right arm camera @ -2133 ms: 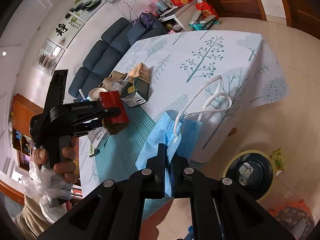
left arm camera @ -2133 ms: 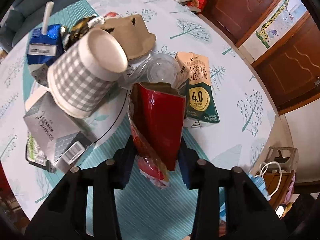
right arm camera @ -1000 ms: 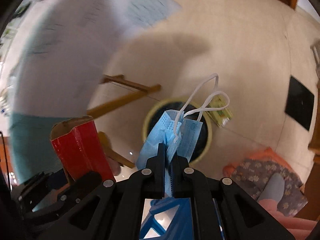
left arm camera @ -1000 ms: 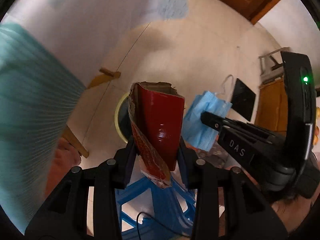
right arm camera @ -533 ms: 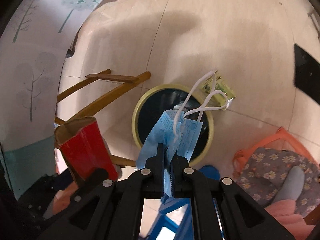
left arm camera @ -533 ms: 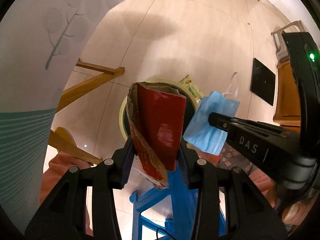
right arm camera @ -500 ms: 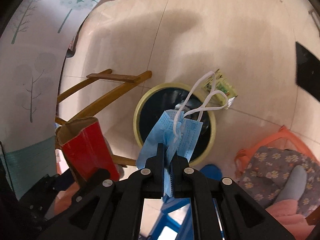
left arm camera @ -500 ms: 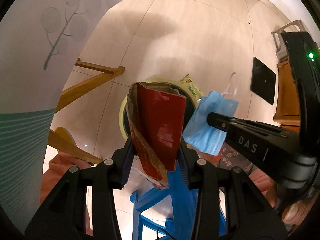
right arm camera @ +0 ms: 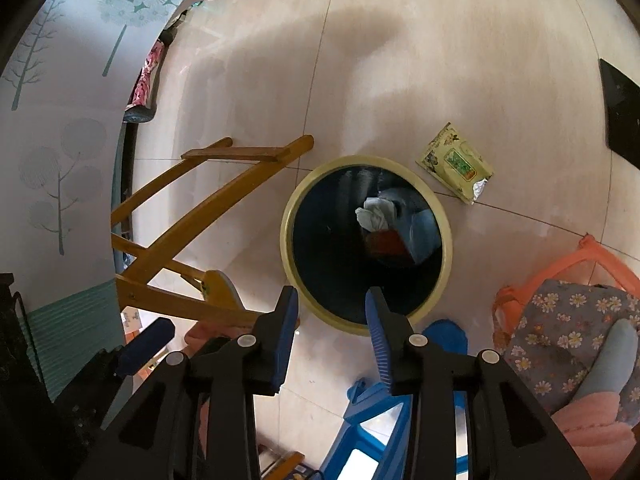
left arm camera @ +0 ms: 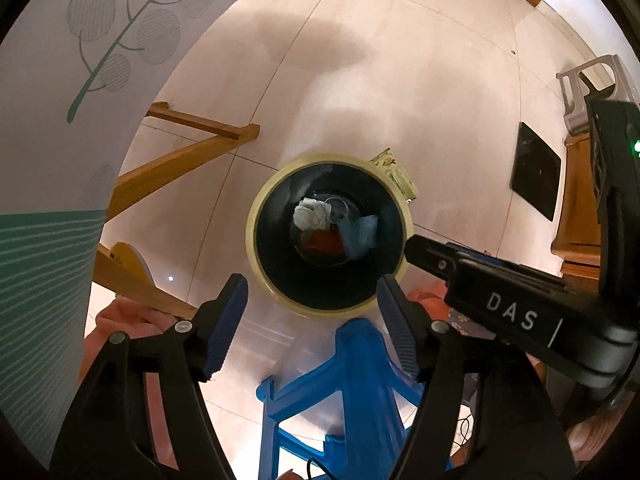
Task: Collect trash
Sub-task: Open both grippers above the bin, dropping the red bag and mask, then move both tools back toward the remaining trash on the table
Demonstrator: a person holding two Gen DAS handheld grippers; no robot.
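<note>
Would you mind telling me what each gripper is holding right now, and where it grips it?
Nothing is held. The left gripper and right gripper both have empty jaws, still opening, above the bin; the red packet and blue mask lie inside it.

The round bin (left arm camera: 330, 306) with a yellow rim stands on the floor. A red box (left arm camera: 323, 241), a blue mask (left arm camera: 362, 234) and white paper (left arm camera: 310, 216) lie at its bottom.

The floor (right arm camera: 400, 60) is smooth, faintly glossy tile. The bin (right arm camera: 447, 240) looks like plastic with a glossy dark inside, and the chair legs (right arm camera: 208, 200) are varnished wood. The packet (right arm camera: 454, 162) beside it is shiny foil.
</note>
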